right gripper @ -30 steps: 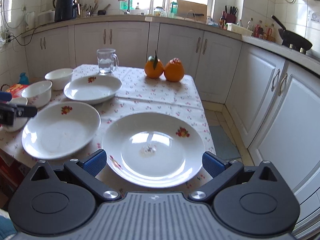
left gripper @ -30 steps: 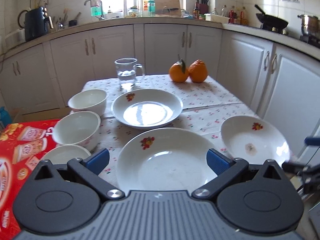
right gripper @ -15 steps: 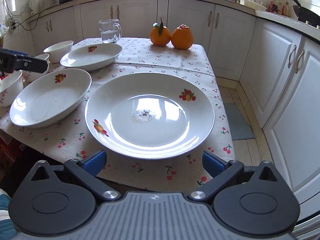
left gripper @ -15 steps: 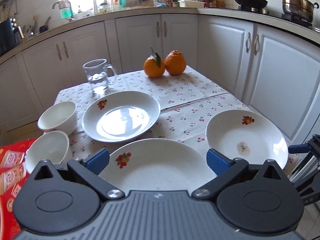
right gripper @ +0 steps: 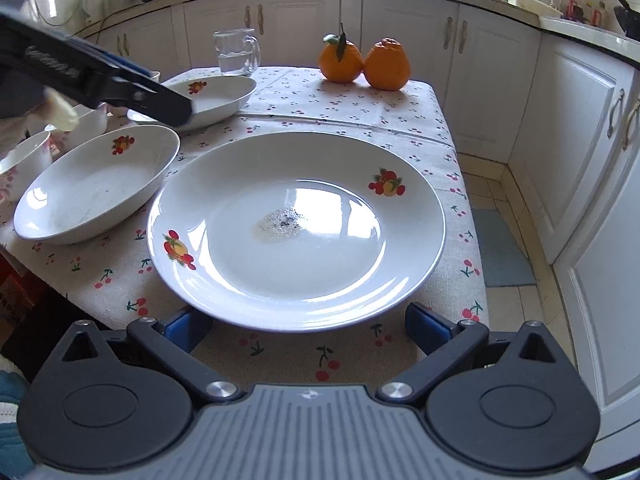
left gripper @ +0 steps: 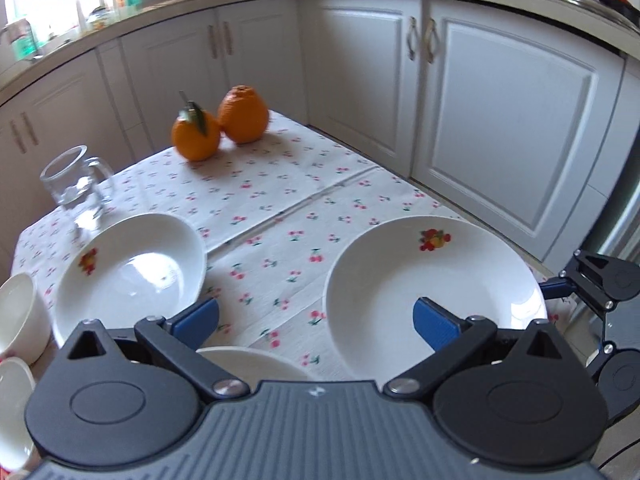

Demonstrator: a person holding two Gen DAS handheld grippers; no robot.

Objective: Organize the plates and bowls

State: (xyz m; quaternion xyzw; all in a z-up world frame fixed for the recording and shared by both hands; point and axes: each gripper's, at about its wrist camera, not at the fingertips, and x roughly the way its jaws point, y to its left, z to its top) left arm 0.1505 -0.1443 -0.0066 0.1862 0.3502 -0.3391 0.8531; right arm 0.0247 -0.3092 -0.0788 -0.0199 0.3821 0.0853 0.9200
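A small table covered with a cherry-print cloth (right gripper: 344, 100) is standing in a white kitchen, with cabinets close along its far and right sides and a strip of tiled floor (right gripper: 496, 188) running between the table's right edge and the cabinets.

The right gripper (right gripper: 308, 326) is sitting low at the near edge of the table, its blue fingers (right gripper: 426, 326) spread wide on either side of the near rim of a large plate (right gripper: 296, 232) with fruit prints. It is gripping nothing. The plate is lying flat near the table's right front corner, with a small smear in its middle.

The left gripper (left gripper: 316, 316) is hovering above the table, jaws also wide apart and empty. Its right finger (left gripper: 434, 322) is showing over the large plate's left rim. A second deep plate (right gripper: 96, 184) is sitting just left of the large one, at the table's left edge, and a third plate (left gripper: 128, 272) is lying behind it. Three small bowls (left gripper: 18, 312) are crowding the far-left edge.

At the back, a glass mug (left gripper: 74, 182) and two oranges (left gripper: 220, 128) are standing. Bare cloth is lying open between the oranges and the plates.
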